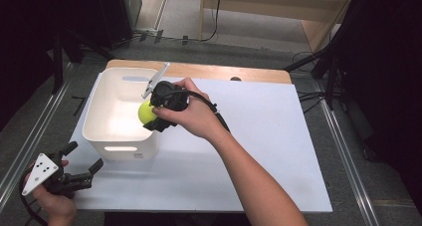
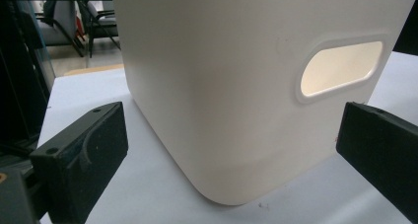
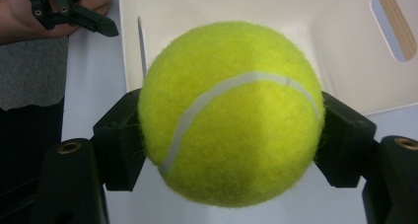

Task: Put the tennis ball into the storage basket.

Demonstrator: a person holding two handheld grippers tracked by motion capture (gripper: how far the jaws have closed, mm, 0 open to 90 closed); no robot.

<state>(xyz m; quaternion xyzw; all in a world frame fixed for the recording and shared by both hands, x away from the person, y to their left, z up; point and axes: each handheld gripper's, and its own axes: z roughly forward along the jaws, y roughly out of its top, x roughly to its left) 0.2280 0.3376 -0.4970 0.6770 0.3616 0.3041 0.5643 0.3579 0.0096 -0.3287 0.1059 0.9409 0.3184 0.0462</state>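
- In the high view, a person's right hand (image 1: 191, 114) is reaching in from the bottom of the frame towards the middle, carrying the right tongs (image 1: 149, 117).
- The right tongs are pinching a yellow-green tennis ball (image 1: 147, 112), one jaw pressing on each side of it.
- The ball is sitting just left of centre in the high view, over the right-hand rim of a white bin (image 1: 110, 146), at the edge of the bin's open top.
- The bin is standing on a white tabletop (image 1: 259, 151) in the left half of the frame, with an oval handle slot showing in its near wall.
- In the right gripper view, the ball (image 3: 230, 113) is taking up the middle of the frame, its white seam curving across the front, with the bin's pale inside (image 3: 340, 41) behind it along the top.
- The left hand (image 1: 52, 203) is holding the left tongs (image 1: 84, 166) in the lower left corner of the high view, at the tabletop's near left edge, just below the bin.
- The left tongs are standing spread wide with nothing between the jaws.
- In the left gripper view, the bin's rounded corner (image 2: 222, 110) is sitting in the centre of the frame between the two spread jaws, close to them but not touching, and its handle slot (image 2: 340, 68) is glowing at the right.
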